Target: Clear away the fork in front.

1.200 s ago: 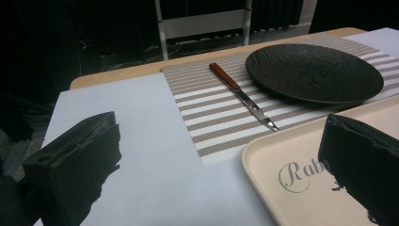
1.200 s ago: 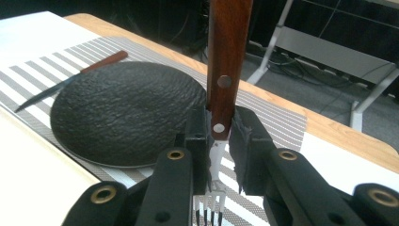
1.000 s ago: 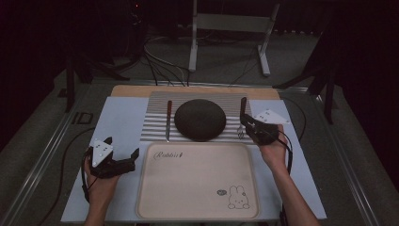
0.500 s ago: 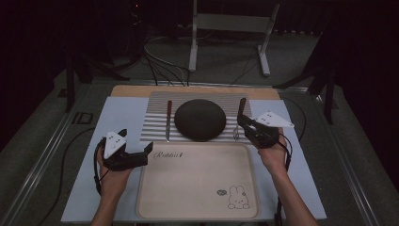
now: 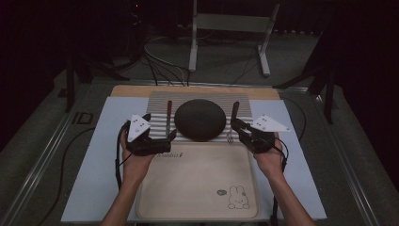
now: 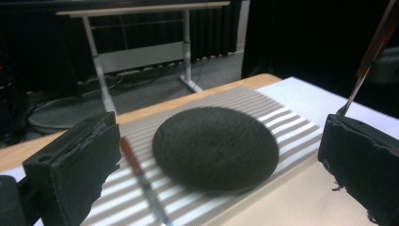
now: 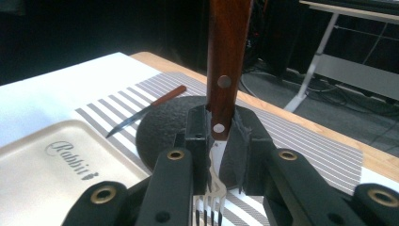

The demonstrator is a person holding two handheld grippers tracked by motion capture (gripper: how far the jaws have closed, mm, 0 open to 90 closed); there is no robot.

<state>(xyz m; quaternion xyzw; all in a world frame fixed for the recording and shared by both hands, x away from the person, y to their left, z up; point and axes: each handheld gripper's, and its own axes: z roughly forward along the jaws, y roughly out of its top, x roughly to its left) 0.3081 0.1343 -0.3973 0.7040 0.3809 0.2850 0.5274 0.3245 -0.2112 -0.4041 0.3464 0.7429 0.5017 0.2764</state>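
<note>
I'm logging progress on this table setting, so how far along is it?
Done: the right hand-held gripper has clamped the fork. In hand: the open left hand-held gripper nears the knife. Left: knife and dark plate sit on the striped mat; the tray is bare.

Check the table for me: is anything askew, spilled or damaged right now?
Nothing spilled or broken. The one odd thing: the fork is clamped in the right tool, handle up and tines down, lifted off the striped mat. The knife lies straight beside the dark plate.
</note>
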